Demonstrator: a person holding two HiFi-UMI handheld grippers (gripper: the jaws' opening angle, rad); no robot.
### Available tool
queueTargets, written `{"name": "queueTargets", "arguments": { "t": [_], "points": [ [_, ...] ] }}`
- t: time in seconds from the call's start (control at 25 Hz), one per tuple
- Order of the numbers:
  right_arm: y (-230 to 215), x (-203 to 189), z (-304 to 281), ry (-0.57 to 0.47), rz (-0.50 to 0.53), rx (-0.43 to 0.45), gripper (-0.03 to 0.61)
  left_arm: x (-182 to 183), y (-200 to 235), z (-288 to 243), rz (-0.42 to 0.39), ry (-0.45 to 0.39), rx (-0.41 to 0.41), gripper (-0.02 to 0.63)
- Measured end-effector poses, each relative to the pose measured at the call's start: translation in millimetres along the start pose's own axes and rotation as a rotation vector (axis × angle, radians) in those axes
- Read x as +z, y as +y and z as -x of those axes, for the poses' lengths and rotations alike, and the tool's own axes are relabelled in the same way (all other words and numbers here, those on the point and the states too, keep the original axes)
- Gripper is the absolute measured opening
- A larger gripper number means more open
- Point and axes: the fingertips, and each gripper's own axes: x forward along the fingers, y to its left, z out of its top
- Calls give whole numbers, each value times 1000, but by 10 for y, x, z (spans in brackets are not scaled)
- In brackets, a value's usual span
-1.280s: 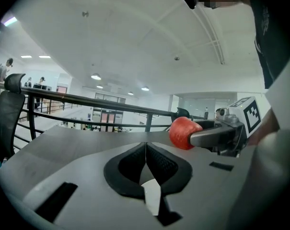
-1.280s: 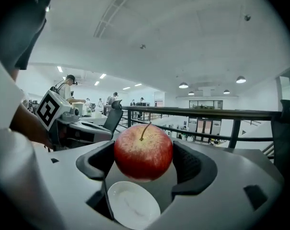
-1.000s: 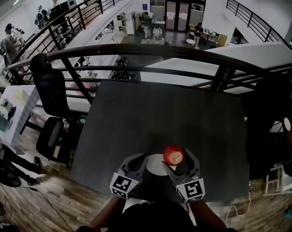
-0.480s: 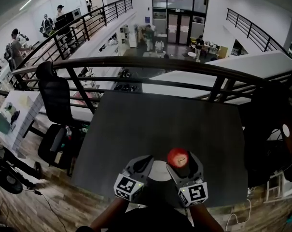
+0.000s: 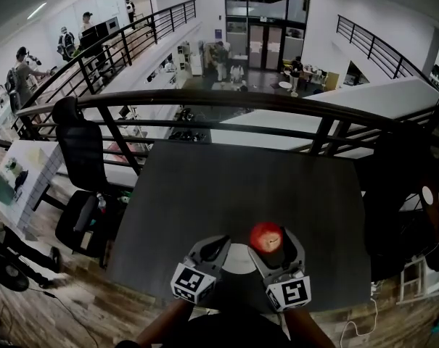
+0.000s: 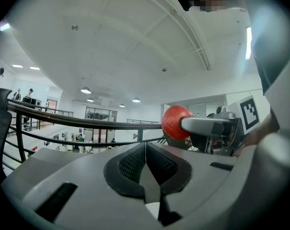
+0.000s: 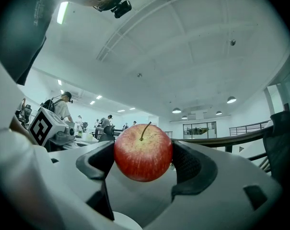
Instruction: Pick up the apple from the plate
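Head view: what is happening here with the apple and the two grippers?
A person holds a gripper in each hand over a dark table. The right gripper is shut on a red apple, lifted off the white plate, which lies between the two grippers. The left gripper is shut and empty, beside the plate.

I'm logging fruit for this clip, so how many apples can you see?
1. The apple is gripped between the jaws of the right hand-held gripper, by the white plate. That hand-held gripper covers part of the plate, so another could be hidden there.
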Motion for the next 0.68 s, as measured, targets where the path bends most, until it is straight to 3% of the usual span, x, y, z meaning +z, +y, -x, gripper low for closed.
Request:
{"name": "queueTargets", "arguments": {
  "t": [0.68],
  "points": [
    [16, -46, -82, 10, -4, 4, 396, -45, 103, 34, -6, 15, 12, 23]
  ]
}}
